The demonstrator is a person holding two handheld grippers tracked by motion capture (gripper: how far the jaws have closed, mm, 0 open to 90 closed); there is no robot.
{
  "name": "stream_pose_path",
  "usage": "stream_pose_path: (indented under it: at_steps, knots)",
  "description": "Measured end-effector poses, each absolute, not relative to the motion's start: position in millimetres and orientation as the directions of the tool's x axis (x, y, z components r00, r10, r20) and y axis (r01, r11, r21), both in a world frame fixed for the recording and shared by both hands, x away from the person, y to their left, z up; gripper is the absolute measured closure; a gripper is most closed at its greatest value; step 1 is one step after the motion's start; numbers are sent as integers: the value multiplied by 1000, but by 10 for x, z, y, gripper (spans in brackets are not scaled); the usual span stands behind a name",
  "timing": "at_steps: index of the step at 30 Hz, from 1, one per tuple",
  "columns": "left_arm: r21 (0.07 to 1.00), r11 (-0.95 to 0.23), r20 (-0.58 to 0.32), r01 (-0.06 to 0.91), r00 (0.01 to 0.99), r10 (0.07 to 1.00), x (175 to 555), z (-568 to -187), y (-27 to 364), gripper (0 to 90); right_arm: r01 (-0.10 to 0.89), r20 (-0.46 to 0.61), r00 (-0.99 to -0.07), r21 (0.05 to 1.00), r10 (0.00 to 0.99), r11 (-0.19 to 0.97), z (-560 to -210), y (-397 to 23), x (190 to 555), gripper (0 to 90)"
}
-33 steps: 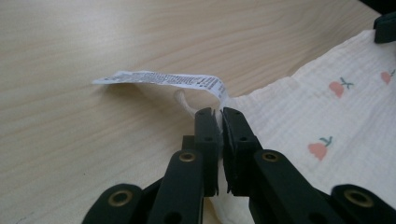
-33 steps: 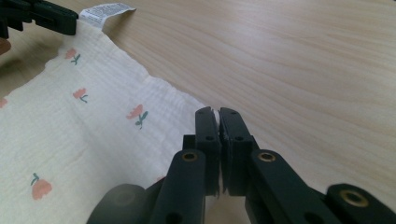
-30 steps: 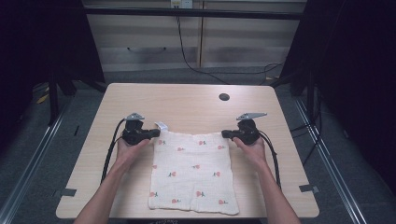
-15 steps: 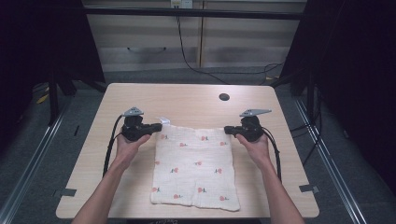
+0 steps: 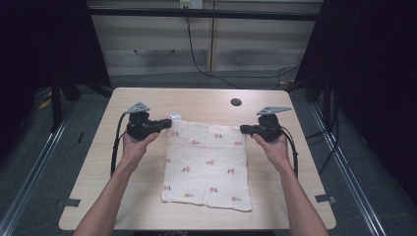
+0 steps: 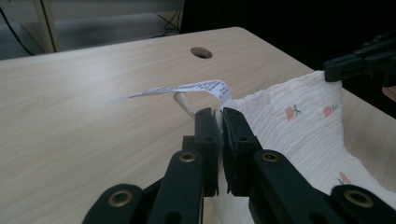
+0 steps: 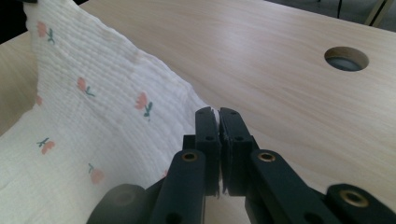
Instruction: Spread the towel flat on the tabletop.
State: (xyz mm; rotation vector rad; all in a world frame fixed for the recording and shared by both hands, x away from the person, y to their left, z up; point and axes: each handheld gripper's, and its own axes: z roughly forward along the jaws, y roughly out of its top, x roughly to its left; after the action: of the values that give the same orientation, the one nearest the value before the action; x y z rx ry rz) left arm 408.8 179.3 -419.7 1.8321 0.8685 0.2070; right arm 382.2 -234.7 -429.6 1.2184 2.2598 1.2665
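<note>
White crinkled muslin cloth with small red flower prints (image 5: pixel 206 164) lies on the pale wooden table (image 5: pixel 196 101) in the high view, its far corners lifted by the left gripper (image 5: pixel 166 124) and right gripper (image 5: pixel 244 129), its near edge resting flat. In the left gripper view, black jaws pinch the cloth's corner (image 6: pixel 261 107) beside a white printed care label (image 6: pixel 187 87); the pinched edge is hidden between them. In the right gripper view, jaws press together on the other corner (image 7: pixel 116 107); the weave looks ribbed and soft, with a round hole (image 7: pixel 346 58) beyond.
</note>
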Motion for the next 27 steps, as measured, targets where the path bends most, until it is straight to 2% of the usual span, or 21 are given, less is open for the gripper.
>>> stream_pose_path:
  at_steps: [6, 12, 16, 23, 27]
  knots:
    - [884, -156, -252, 440, 731, 634, 4069, -4029, 1816, 855, 521, 131, -602, 812, 788, 263, -4159, -2368, 3843, 871]
    - [891, -185, -208, 415, 735, 645, 4030, -4002, 1832, 855, 494, 120, -613, 830, 781, 260, -4061, -2330, 3843, 871]
    - [890, -190, -205, 413, 737, 644, 3957, -4075, 1892, 855, 491, 101, -632, 819, 769, 296, -4109, -2292, 3761, 871]
    - [908, -209, -168, 364, 770, 615, 3770, -4021, 1872, 855, 457, 90, -659, 836, 747, 302, -4067, -2281, 3602, 871]
    - [903, -224, -160, 367, 770, 618, 3706, -4051, 1902, 856, 440, 89, -679, 844, 729, 306, -4058, -2277, 3482, 871]
